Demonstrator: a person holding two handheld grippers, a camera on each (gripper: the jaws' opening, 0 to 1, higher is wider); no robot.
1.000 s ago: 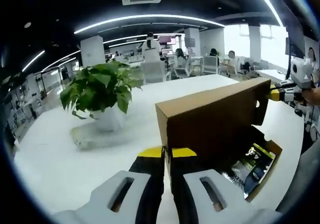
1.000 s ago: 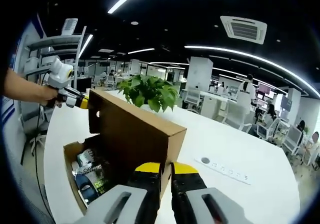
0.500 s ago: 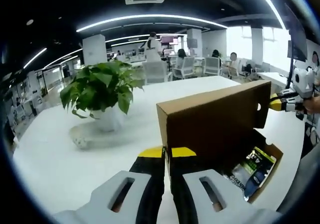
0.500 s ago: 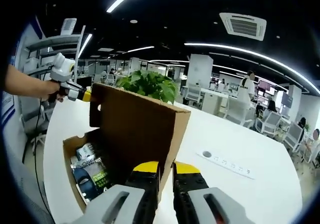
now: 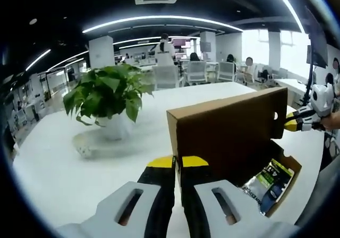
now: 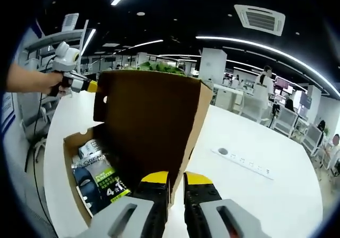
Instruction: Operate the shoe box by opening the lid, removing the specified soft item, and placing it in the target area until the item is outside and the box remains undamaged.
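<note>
Clamping both ends of the raised brown cardboard shoe-box lid (image 6: 154,121): left gripper (image 5: 177,162), right gripper (image 6: 177,178). Showing a dark packet (image 6: 101,182) reading "4.1", other print illegible.

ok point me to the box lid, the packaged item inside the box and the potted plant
box lid (image 6: 151,121), right gripper view, middle of its brown inner face
packaged item (image 6: 101,182), right gripper view, its dark printed wrapper
potted plant (image 5: 109,92), left gripper view, its green leaves
</note>
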